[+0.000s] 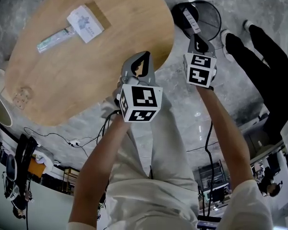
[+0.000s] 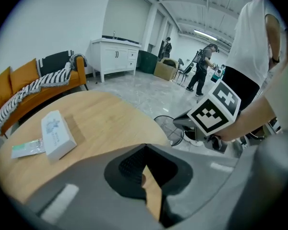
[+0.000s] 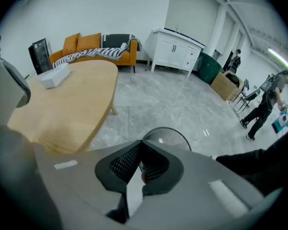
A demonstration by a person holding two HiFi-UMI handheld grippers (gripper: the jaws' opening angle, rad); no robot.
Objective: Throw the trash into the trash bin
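Far left, the wooden table (image 1: 62, 80) has a white box (image 1: 85, 24) and a green-white packet (image 1: 53, 40) on it, not dealt with yet. The left gripper (image 1: 144, 61) is clamped on what looks like a tan scrap (image 2: 152, 195) near the table edge, waiting its turn I'd guess. The right gripper (image 1: 198, 40) is pinched tight on a white strip (image 1: 190, 19), which hangs right above the black mesh trash bin (image 1: 210, 20). Looks lined up for the drop.

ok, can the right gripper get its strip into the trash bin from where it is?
Probably yes. The right gripper, shut on the white strip, is at the trash bin rim with the strip over the opening. Nothing lies between them; the table edge is off to the side.
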